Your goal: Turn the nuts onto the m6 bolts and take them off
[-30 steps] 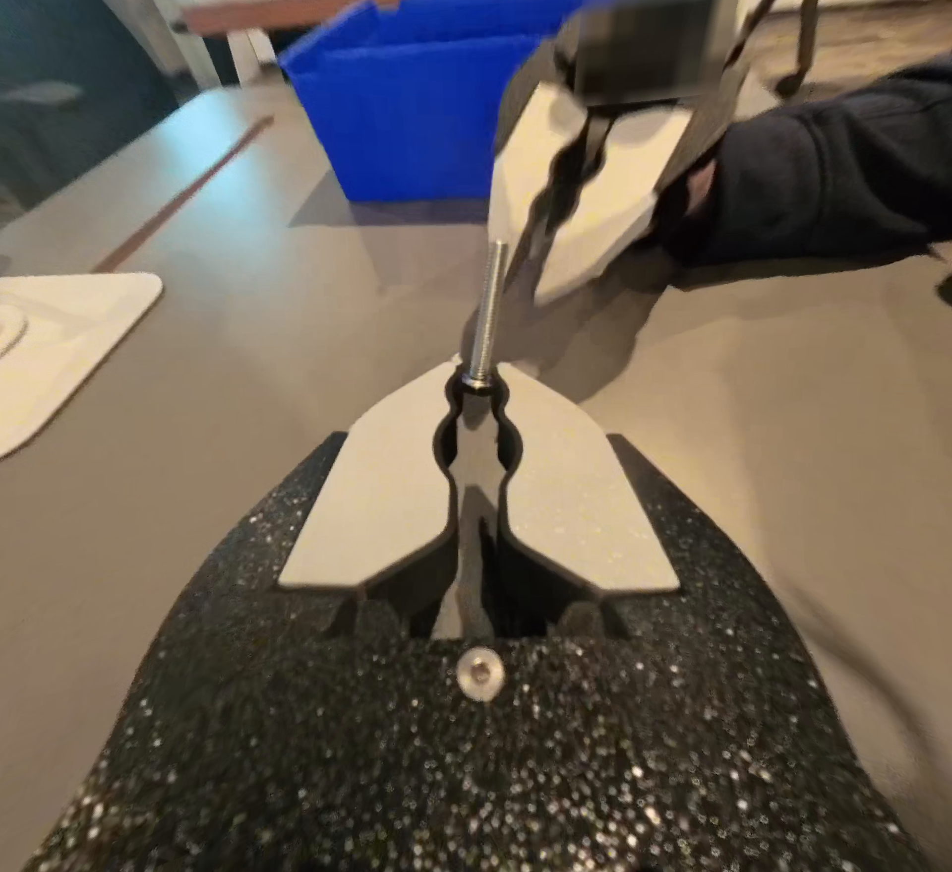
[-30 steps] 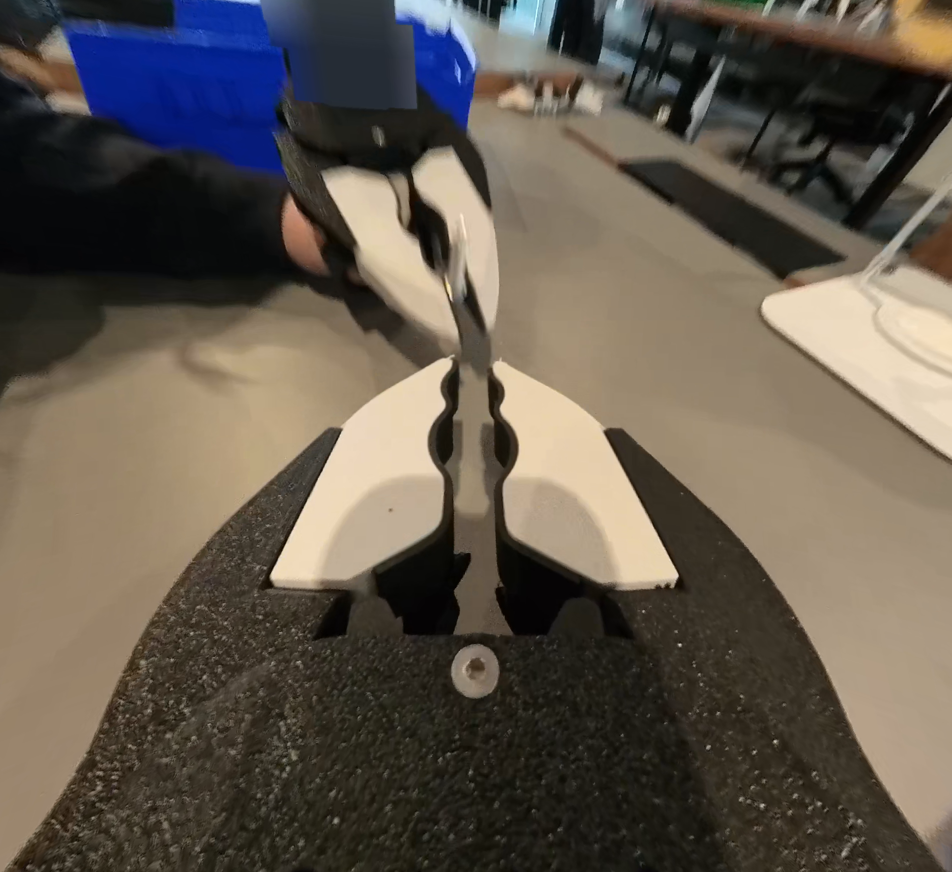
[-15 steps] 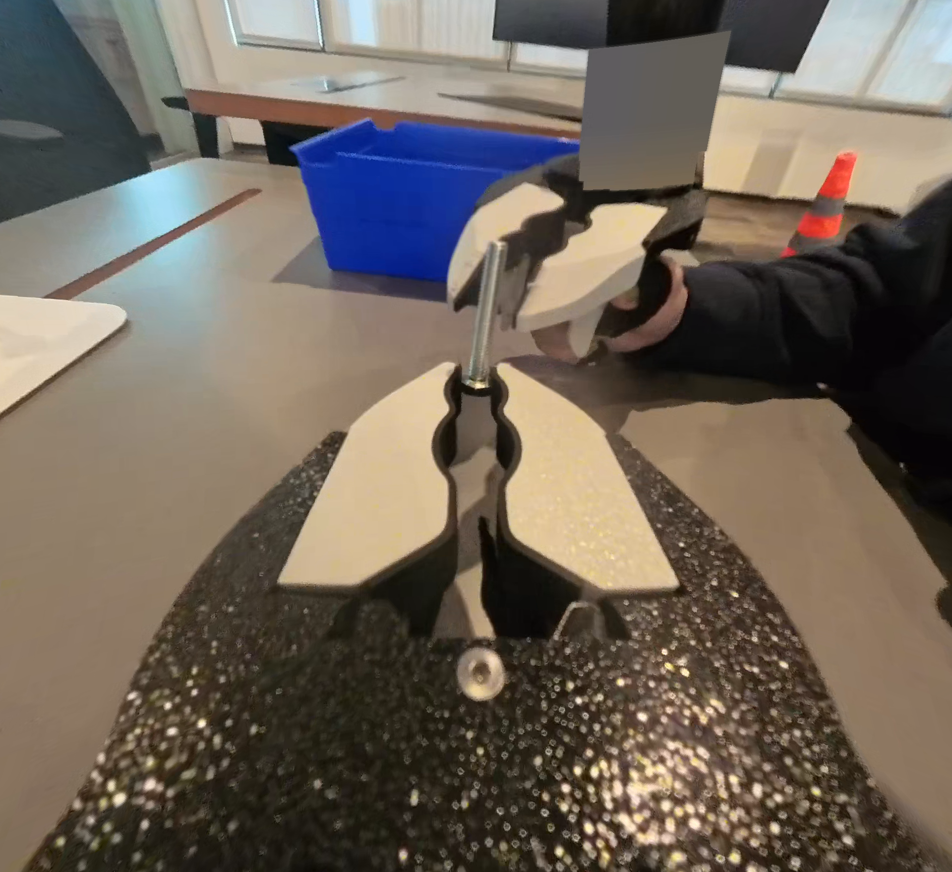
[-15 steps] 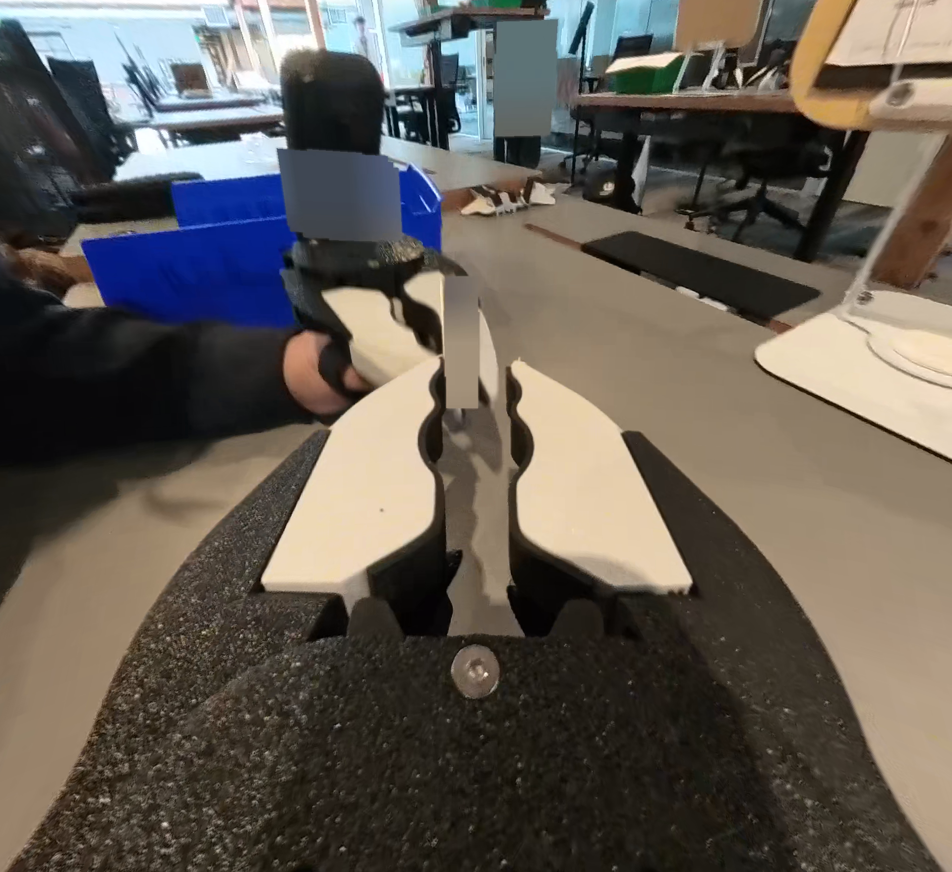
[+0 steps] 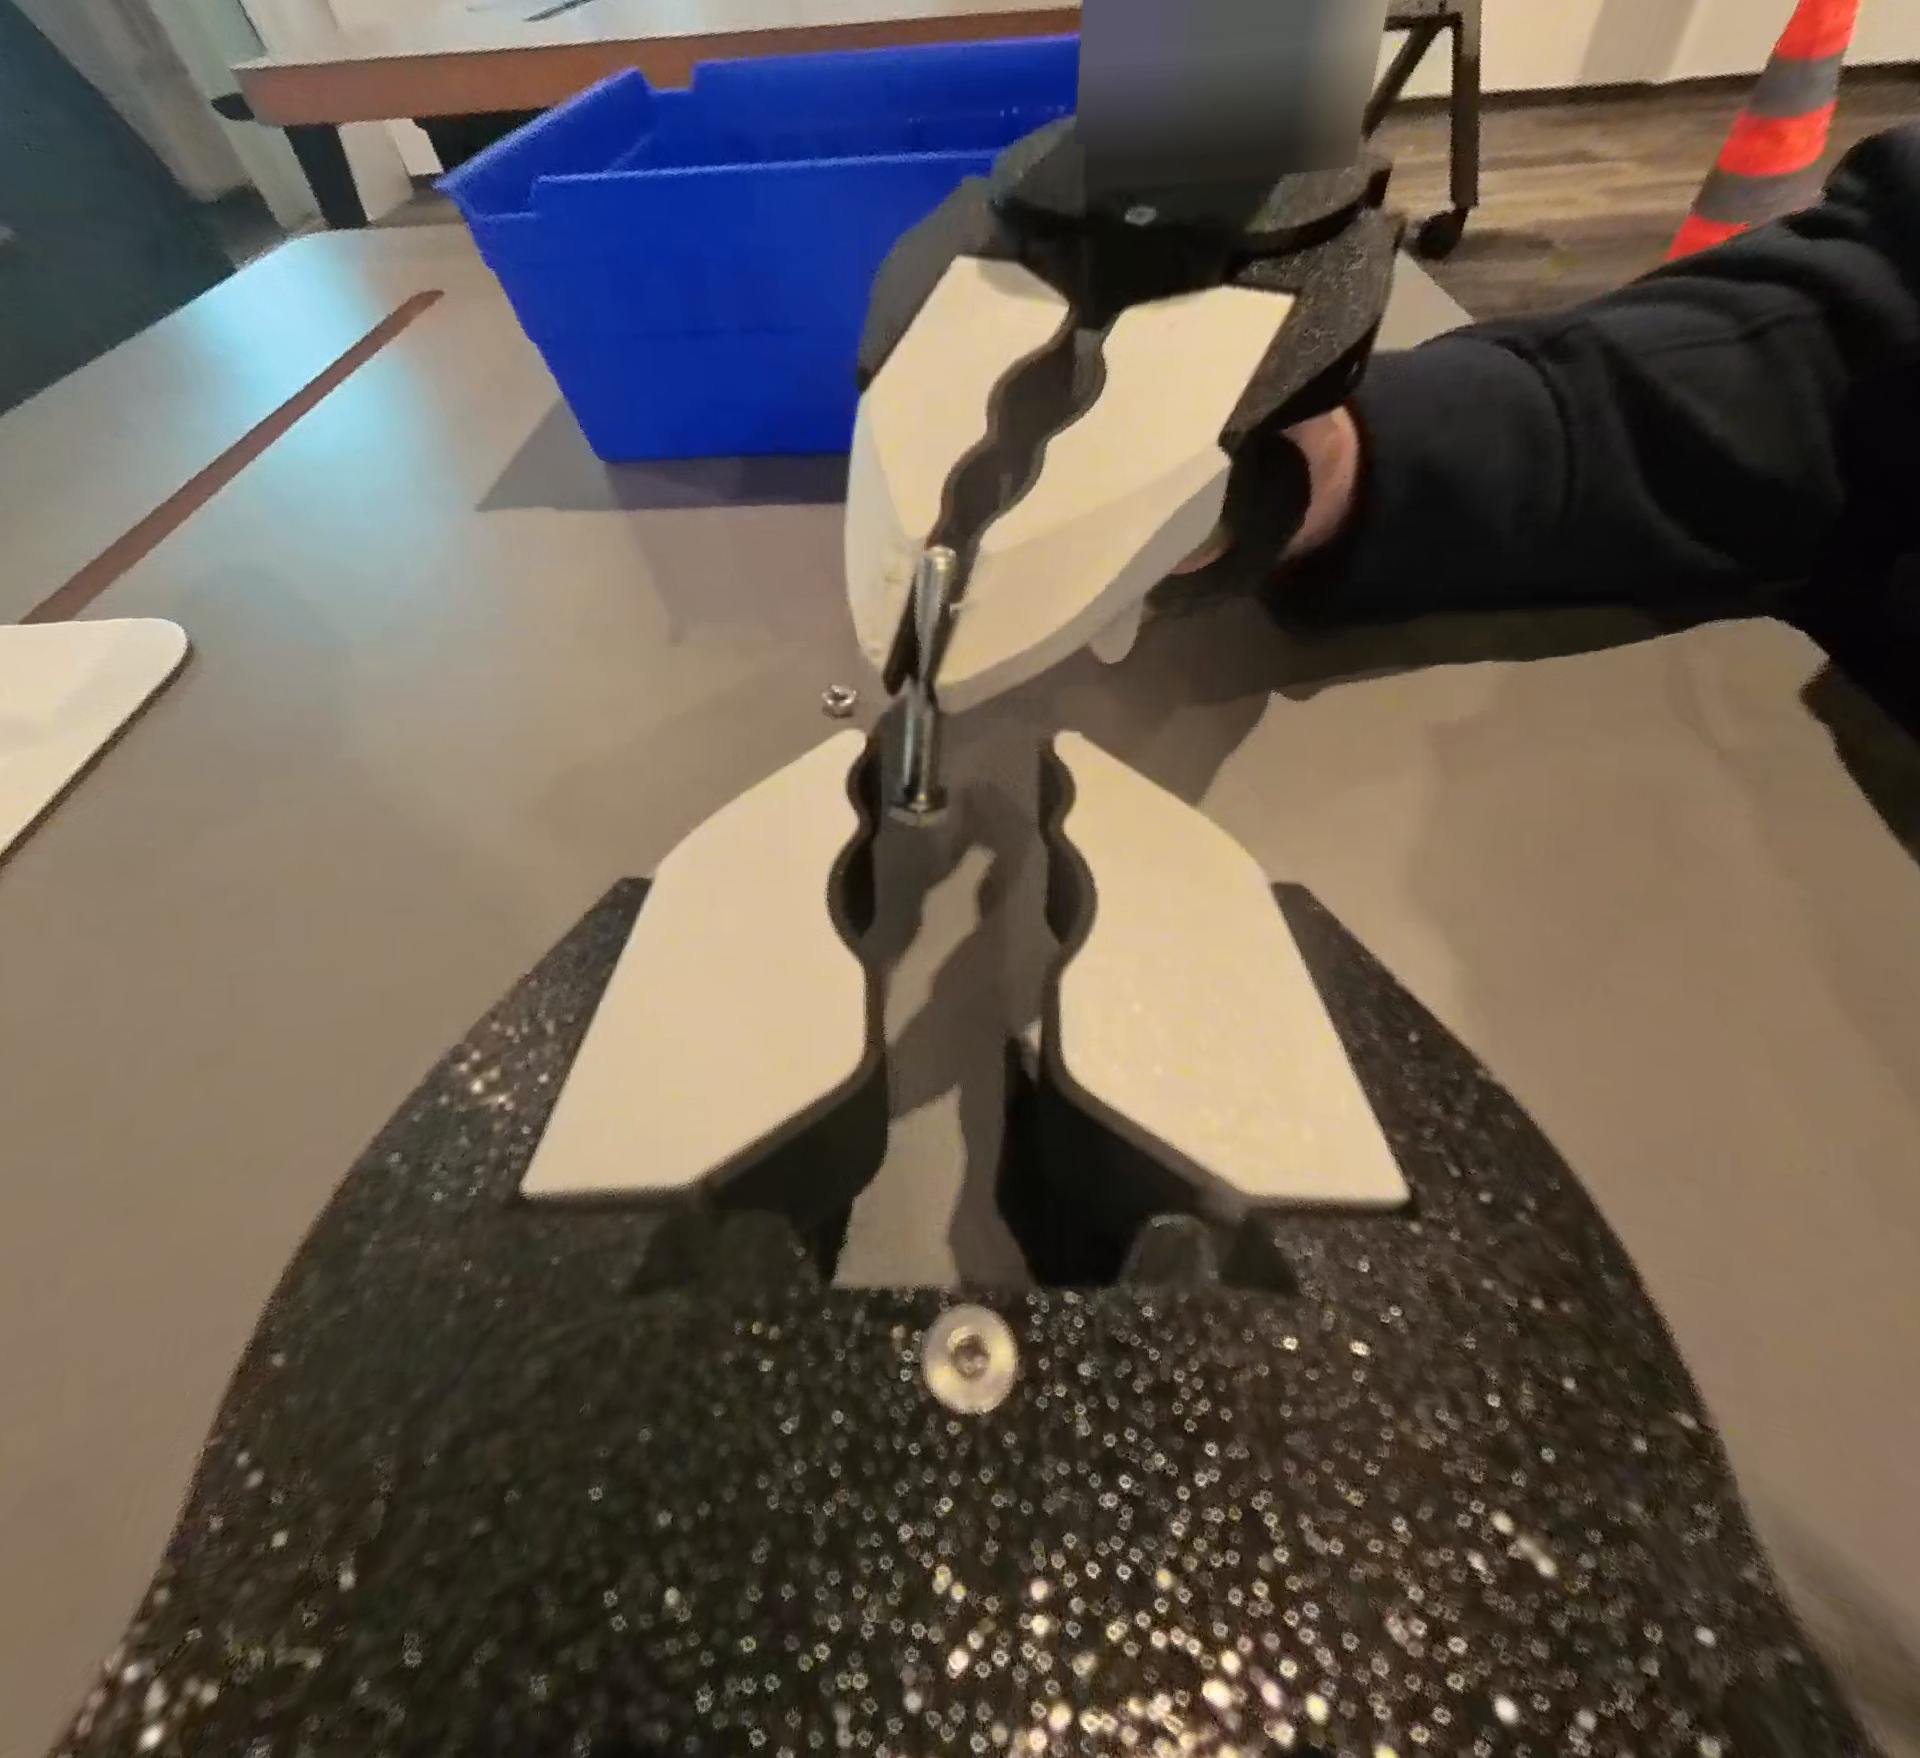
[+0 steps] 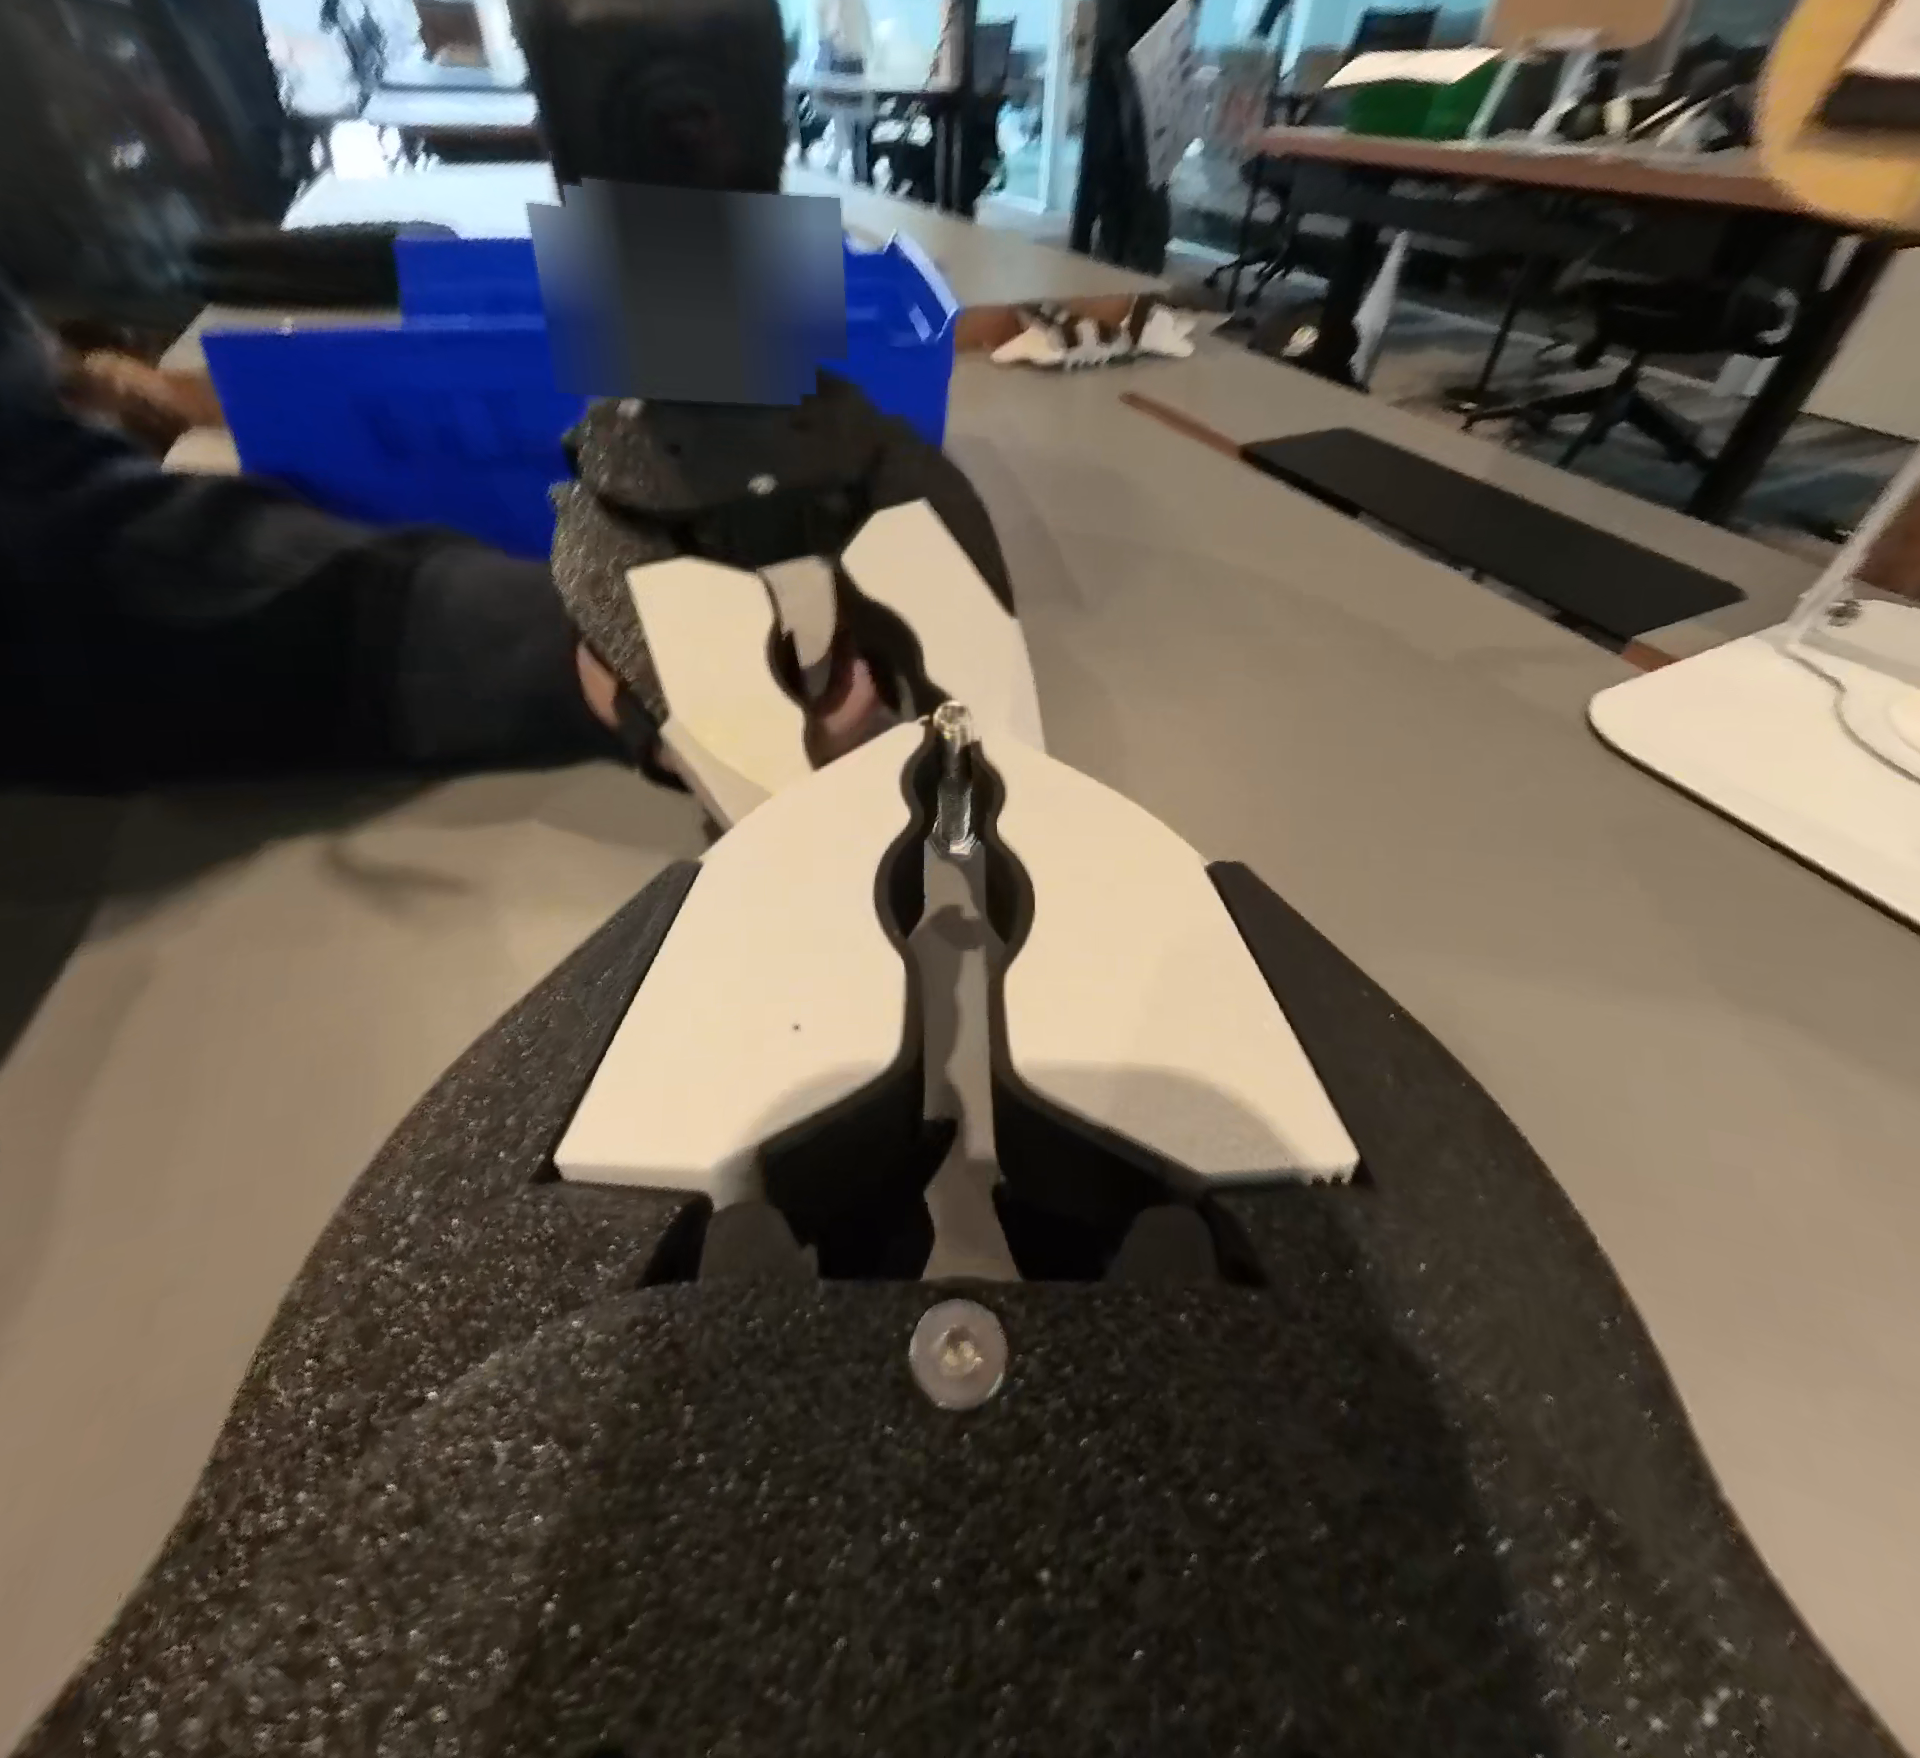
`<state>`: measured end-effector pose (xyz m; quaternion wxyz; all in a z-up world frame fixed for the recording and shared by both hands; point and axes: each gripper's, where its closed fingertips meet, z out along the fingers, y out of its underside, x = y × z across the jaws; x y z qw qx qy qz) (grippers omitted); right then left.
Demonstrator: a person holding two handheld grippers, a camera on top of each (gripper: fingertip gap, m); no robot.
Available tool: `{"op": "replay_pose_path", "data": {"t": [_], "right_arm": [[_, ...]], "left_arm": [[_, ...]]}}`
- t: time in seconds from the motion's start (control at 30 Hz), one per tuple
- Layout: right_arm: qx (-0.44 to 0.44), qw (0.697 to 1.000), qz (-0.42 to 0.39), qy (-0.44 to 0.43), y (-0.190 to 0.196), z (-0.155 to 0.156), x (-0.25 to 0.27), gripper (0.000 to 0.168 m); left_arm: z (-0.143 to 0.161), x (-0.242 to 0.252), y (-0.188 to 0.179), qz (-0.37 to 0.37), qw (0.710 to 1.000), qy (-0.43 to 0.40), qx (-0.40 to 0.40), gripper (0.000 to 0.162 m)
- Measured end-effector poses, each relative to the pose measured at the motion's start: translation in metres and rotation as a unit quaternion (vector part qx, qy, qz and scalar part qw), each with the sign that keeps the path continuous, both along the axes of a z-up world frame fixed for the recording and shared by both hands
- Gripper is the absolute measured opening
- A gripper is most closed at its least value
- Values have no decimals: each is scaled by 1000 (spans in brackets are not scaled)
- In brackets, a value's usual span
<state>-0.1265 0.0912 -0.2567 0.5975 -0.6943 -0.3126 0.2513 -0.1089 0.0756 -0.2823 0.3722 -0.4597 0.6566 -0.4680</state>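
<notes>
A silver M6 bolt (image 5: 912,752) hangs tilted over the grey table (image 5: 416,773), with a nut (image 5: 916,809) threaded at its lower end. My right gripper (image 5: 920,669) comes down from above and is shut on the bolt's upper shank. My left gripper (image 5: 956,752) is open, its fingers standing either side of the bolt's nut end without gripping it. A loose nut (image 5: 834,698) lies on the table just left of the bolt. In the right wrist view my right gripper (image 6: 951,758) clamps the bolt (image 6: 951,794), and the open left gripper (image 6: 852,721) faces it.
A blue bin (image 5: 748,254) stands at the back of the table and also shows in the right wrist view (image 6: 416,409). A white pad (image 5: 73,711) lies at the left edge. A dark-sleeved arm (image 5: 1610,461) reaches in from the right. An orange cone (image 5: 1787,77) stands on the floor beyond. My two grippers' fingertips are within a few centimetres of each other.
The bolt has passed from my left gripper to my right. The right gripper closed on the shank. The left gripper opened and let go.
</notes>
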Motion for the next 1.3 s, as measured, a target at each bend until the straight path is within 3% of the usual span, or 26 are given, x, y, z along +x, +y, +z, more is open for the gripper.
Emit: {"op": "replay_pose_path", "data": {"t": [0.2,0.3,0.37,0.43,0.57,0.7,0.8,0.97,1.3], "right_arm": [[6,999,35,-35,-9,-5,-9,6],[22,999,17,-36,-7,-4,-6,7],[37,999,-18,-24,-2,4,8,20],[-1,998,-51,-36,4,-2,28,29],[-110,974,-144,-138,12,-42,71,25],[-166,953,-175,-181,10,-61,89,23],[-148,971,-127,-140,7,-52,75,23],[-85,996,-17,30,-4,-4,26,17],[-96,991,19,95,-6,-1,11,8]], "left_arm": [[-8,2,-5,-16,999,28,8,11],[-7,2,-3,-9,1000,29,-2,10],[-3,2,2,4,1000,17,-19,10],[4,1,8,18,999,-4,-41,9],[17,-5,17,27,995,-45,-84,5],[25,-9,20,18,991,-68,-118,5],[27,-10,22,17,989,-73,-130,5],[25,-8,16,8,991,-66,-112,5],[28,-9,8,-16,990,-76,-121,5]]}}
